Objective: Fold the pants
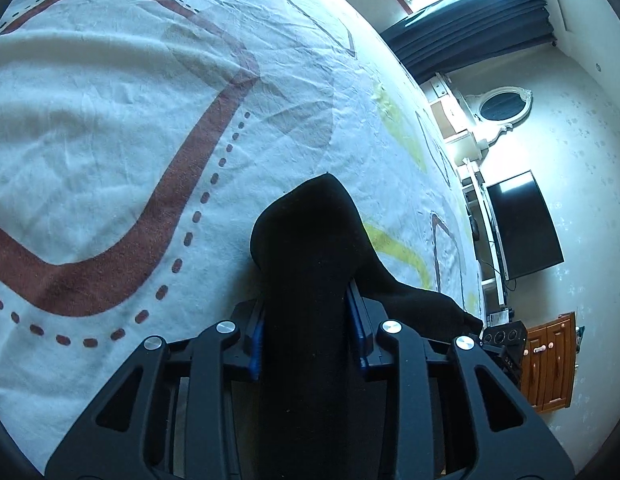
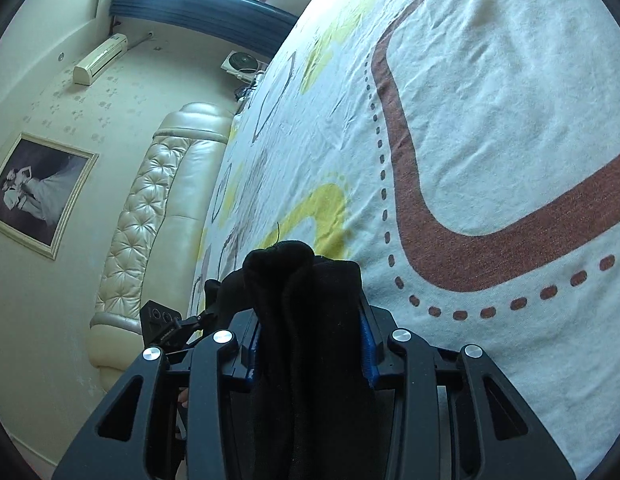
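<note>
The black pants (image 1: pixel 310 248) are bunched between my left gripper's (image 1: pixel 308 344) blue-padded fingers, which are shut on the cloth and hold it above the bed. A strip of the pants runs right toward the other gripper (image 1: pixel 505 340). In the right wrist view my right gripper (image 2: pixel 310 344) is shut on another thick bunch of the black pants (image 2: pixel 302 280), also lifted above the bed. The left gripper (image 2: pixel 166 328) shows at its left, with cloth stretched between the two. The rest of the pants is hidden below the grippers.
The bed is covered by a white sheet (image 1: pixel 110 120) with brown, yellow and grey shapes. A cream tufted headboard (image 2: pixel 158 208) is on one side. A dark TV (image 1: pixel 525 224), a wooden cabinet (image 1: pixel 549 368) and a curtained window (image 1: pixel 469 20) lie beyond the bed's other edge.
</note>
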Action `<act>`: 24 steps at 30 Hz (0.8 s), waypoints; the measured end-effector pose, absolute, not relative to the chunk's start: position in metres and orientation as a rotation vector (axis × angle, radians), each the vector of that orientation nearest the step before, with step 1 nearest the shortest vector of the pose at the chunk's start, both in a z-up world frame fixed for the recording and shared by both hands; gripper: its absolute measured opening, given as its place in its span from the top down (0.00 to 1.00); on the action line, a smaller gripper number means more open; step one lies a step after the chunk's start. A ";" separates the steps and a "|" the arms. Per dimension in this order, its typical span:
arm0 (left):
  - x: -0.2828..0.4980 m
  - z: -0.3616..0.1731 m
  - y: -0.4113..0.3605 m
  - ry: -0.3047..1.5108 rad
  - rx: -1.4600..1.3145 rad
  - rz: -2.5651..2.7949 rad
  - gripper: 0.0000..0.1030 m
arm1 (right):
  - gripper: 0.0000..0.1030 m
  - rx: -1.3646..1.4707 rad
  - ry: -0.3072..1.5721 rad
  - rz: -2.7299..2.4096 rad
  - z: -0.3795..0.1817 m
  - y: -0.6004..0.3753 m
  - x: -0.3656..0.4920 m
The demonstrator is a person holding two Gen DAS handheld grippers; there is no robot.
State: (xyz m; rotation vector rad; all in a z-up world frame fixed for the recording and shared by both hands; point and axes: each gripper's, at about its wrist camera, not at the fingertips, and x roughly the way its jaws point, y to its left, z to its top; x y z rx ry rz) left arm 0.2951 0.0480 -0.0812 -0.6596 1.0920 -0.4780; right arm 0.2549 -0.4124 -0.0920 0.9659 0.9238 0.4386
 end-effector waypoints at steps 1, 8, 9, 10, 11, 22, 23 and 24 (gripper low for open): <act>0.295 -0.082 0.048 1.091 -0.662 -0.482 0.69 | 0.63 0.970 0.921 0.442 -0.093 -0.413 0.254; 0.293 -0.083 0.051 1.084 -0.660 -0.488 0.69 | 0.63 0.980 0.917 0.446 -0.096 -0.416 0.252; 0.292 -0.082 0.051 1.084 -0.659 -0.487 0.69 | 0.63 0.982 0.918 0.446 -0.096 -0.416 0.252; 0.292 -0.082 0.051 1.084 -0.660 -0.488 0.69 | 0.63 0.983 0.919 0.445 -0.095 -0.415 0.251; 0.292 -0.082 0.051 1.083 -0.663 -0.490 0.68 | 0.63 0.983 0.919 0.445 -0.095 -0.415 0.251; 0.292 -0.079 0.046 1.086 -0.634 -0.481 0.68 | 0.63 0.987 0.921 0.430 -0.095 -0.415 0.249; 0.292 -0.078 0.046 1.086 -0.628 -0.479 0.68 | 0.63 0.987 0.920 0.428 -0.094 -0.414 0.249; 0.292 -0.078 0.046 1.086 -0.628 -0.478 0.68 | 0.62 0.988 0.919 0.427 -0.094 -0.414 0.248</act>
